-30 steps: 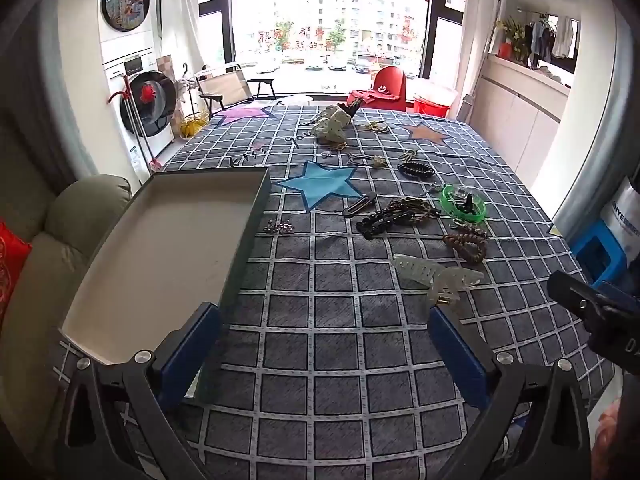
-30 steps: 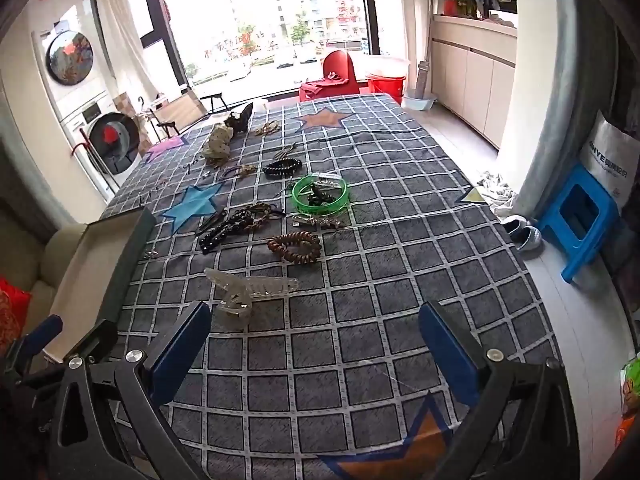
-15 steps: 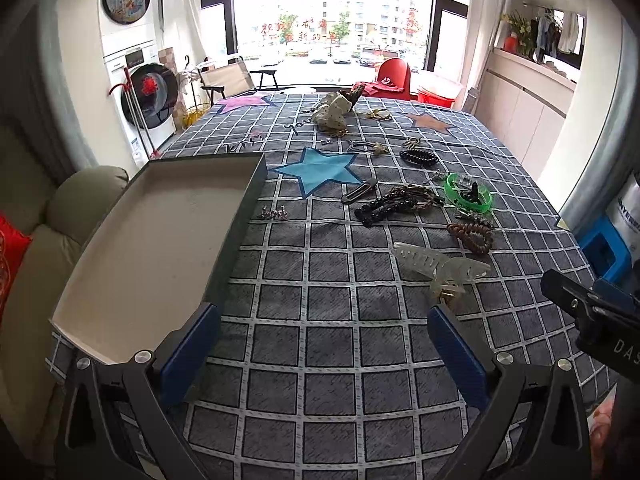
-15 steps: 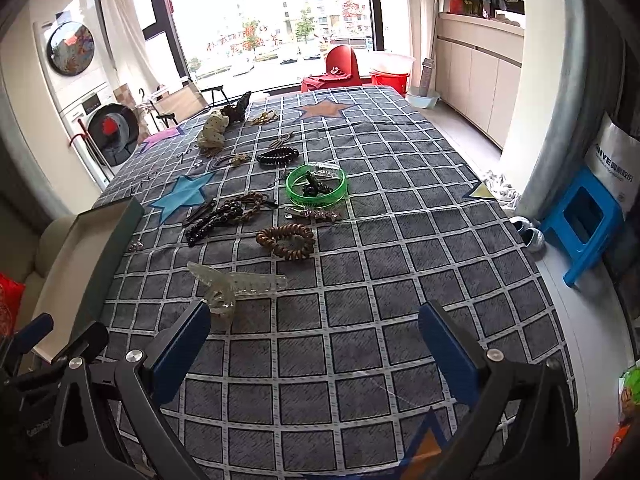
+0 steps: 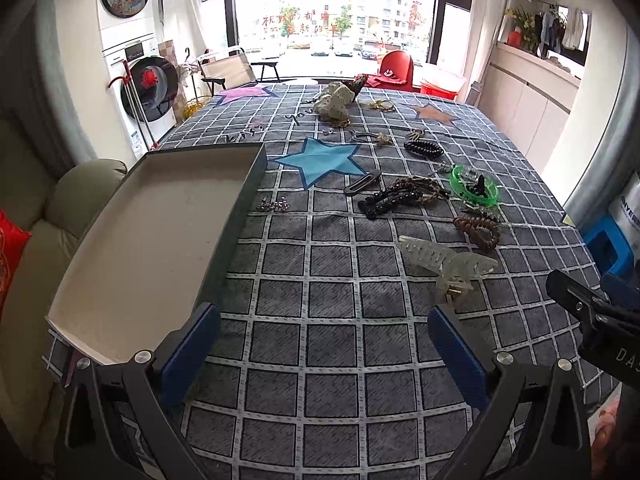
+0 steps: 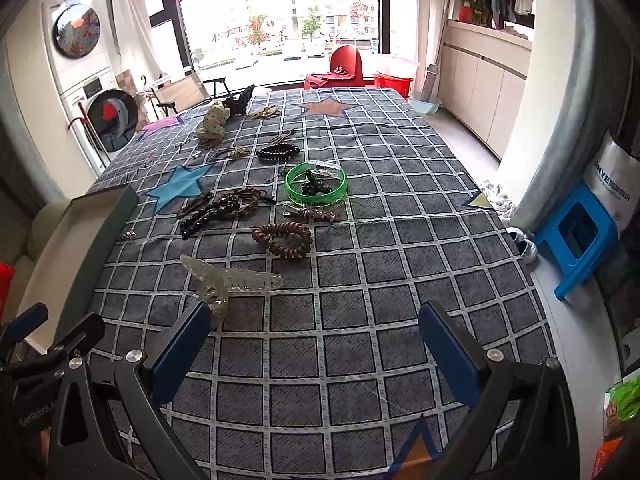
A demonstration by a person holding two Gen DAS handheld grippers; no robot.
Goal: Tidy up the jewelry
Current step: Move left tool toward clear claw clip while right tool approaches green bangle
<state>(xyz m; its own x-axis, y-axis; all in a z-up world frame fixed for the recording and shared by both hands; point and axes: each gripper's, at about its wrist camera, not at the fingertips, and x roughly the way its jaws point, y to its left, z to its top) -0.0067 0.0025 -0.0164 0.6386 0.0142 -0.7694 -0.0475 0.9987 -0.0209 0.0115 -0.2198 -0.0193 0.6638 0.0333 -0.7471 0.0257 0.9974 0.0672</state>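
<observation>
Both my grippers, left gripper (image 5: 322, 346) and right gripper (image 6: 314, 344), gape wide, holding nothing; over the past second I have advanced them toward the clear plastic claw clip (image 6: 230, 278). Shallow grey cardboard tray (image 5: 160, 236), leftward, awaits jewelry.

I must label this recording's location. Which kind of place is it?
Most likely a home, a living or laundry area: stacked washing machines, a sofa, and a table with a checked cloth holding jewelry beside an open box.
</observation>
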